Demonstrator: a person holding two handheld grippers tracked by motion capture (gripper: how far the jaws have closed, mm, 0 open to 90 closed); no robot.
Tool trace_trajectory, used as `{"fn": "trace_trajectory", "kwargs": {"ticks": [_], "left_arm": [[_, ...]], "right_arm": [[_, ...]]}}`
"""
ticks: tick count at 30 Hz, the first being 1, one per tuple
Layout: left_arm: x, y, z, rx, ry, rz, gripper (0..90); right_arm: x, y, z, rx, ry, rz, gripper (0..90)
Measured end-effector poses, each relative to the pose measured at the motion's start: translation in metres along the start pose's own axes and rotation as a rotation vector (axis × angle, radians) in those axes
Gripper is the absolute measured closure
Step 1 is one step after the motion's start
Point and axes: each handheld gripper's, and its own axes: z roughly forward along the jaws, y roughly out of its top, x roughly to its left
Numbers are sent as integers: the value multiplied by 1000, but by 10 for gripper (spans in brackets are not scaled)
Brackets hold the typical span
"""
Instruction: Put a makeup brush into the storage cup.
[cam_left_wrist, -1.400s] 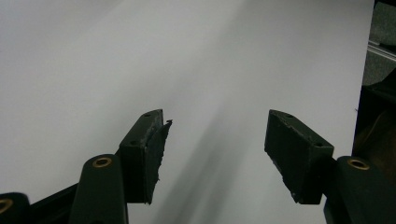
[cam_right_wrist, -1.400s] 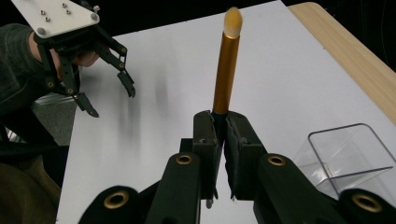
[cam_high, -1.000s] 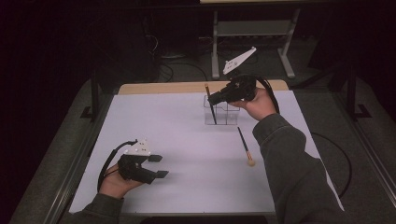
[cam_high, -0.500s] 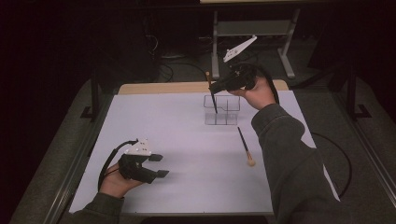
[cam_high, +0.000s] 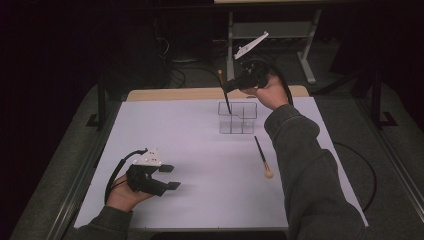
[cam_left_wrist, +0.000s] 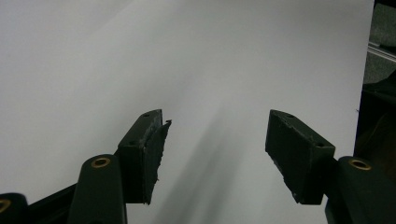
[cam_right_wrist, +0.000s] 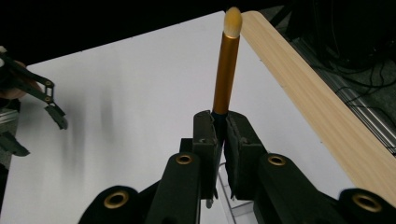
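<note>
Clear plastic holder (cam_high: 237, 118) sits at 12 o'clock on the white sheet (cam_high: 200, 150), and my right gripper (cam_high: 231, 86) is clamped on the brush (cam_high: 224, 93), handle tip down over the holder's back-left cell, bristles up. In the right gripper view the jaws pinch the black handle just below the gold ferrule (cam_right_wrist: 226, 77). Grip looks firm. Judgement: the brush is tilted, so I should square it upright before lowering, otherwise the tip may catch the divider wall or tip the light holder. Lower straight, let go only once the tip is well inside the cell; I can't tell whether it is in yet. Second brush (cam_high: 262, 156) lies flat at 4 o'clock from the holder, apart from it, bristle end toward me; likely next pick. My left gripper (cam_high: 166, 178) rests at 7 o'clock, jaws wide apart, holding nothing, well clear of the work. Room: open sheet at 9 o'clock of the holder, so retreat that way or straight up. Wooden table edge (cam_high: 180, 93) runs just behind the holder at 12 o'clock, so no overshoot back there. My own right sleeve (cam_high: 305, 165) hangs beside the second brush; watch that I don't sweep it.
</note>
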Motion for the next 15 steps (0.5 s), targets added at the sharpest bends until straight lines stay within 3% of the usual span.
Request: {"fn": "trace_trajectory", "kwargs": {"ticks": [9,15], "left_arm": [[1,0,-2,5,-1,2,364],[2,0,-1,7,-5,-4,362]], "right_arm": [[-18,-6,5,12,-33,20,824],[-22,-6,11,24,-31,41,824]]}}
